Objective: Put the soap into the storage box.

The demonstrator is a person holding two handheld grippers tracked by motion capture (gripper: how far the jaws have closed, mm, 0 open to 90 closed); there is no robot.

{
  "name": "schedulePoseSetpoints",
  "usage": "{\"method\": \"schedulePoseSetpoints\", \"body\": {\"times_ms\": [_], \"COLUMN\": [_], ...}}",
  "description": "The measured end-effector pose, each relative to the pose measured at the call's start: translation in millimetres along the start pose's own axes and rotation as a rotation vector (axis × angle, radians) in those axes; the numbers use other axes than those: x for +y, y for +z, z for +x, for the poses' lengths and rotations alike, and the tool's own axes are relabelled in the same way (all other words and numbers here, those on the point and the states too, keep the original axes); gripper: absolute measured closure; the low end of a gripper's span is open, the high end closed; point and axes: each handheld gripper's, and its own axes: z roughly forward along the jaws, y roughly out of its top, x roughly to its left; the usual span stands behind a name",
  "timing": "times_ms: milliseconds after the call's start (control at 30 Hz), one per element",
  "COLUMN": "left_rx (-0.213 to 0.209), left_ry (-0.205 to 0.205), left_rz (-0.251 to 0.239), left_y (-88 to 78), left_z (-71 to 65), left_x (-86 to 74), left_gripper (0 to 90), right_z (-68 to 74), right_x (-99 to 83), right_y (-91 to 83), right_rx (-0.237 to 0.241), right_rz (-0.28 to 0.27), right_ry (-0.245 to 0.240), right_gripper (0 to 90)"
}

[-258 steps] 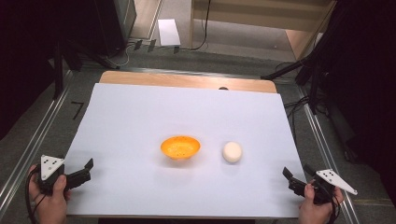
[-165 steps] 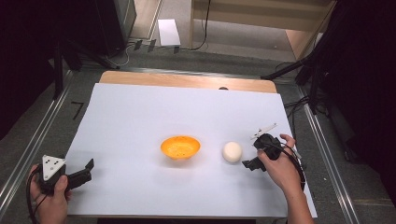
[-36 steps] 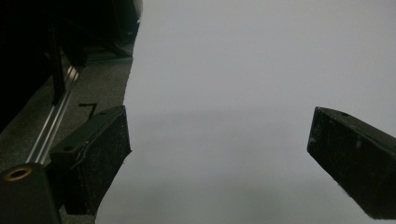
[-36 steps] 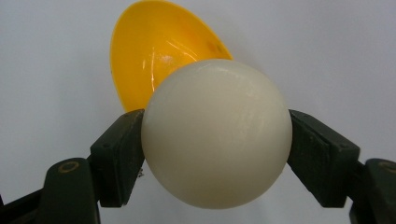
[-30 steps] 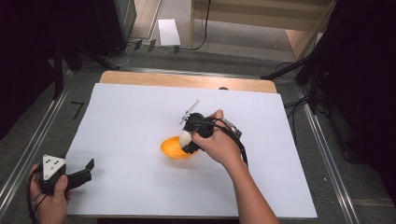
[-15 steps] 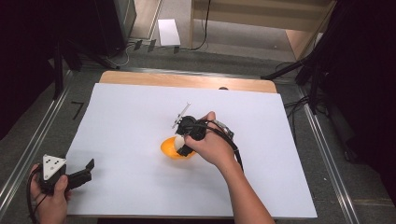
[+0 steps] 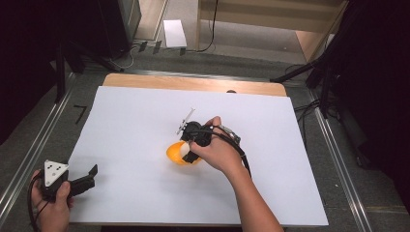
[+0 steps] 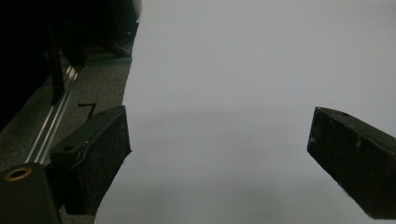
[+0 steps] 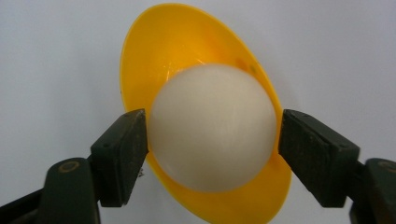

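A bowl (image 7: 175,153) sits near the middle of the table (image 7: 145,116). A ball (image 9: 212,126) lies between the right gripper's (image 9: 212,140) fingers, over the bowl. The left gripper (image 7: 72,182) rests at the table's near left corner, well apart from the bowl.

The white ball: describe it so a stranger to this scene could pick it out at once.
Start from the white sheet that covers the table, then go to the yellow bowl near its middle. Over that bowl, the right gripper holds the white ball between its black jaws. It is the one round, matt, off-white thing, set against the bowl's glossy yellow.
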Motion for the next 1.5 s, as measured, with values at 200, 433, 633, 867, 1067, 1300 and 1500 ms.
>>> {"method": "schedulePoseSetpoints", "body": {"times_ms": [200,433,633,867,1067,1300,1500], "left_rx": [-0.003,-0.002,0.001,0.001,0.002,0.003,0.003], "left_ry": [-0.004,-0.002,-0.002,-0.002,-0.002,-0.001,-0.002], "left_rz": [0.0,0.0,0.002,0.004,0.005,0.006,0.005], "left_y": [0.1,0.2,0.3,0.3,0.4,0.4,0.5], "left_z": [0.4,0.4,0.1,0.0,-0.1,-0.2,-0.4], "left_x": [-0.1,-0.1,0.0,0.0,0.1,0.1,0.0], "left_gripper": [6.3,6.3,6.3,6.3,6.3,6.3,6.3], "right_z": [-0.7,-7.1,-12.7,-18.0,-20.0,-23.5,-26.7], "right_x": [-2.5,-13.1,-24.2,-36.2,-44.3,-54.2,-63.6], "right_y": [-5.9,-16.1,-20.7,-24.8,-25.9,-30.8,-32.3], "right_rx": [-0.006,-0.011,-0.033,-0.045,-0.062,-0.069,-0.07], "right_rz": [-0.022,-0.05,-0.067,-0.072,-0.065,-0.081,-0.082], "right_ry": [0.019,0.047,0.068,0.102,0.123,0.155,0.168], "right_gripper": [22.7,19.4,13.3,2.3,0.0,0.0,0.0]}}
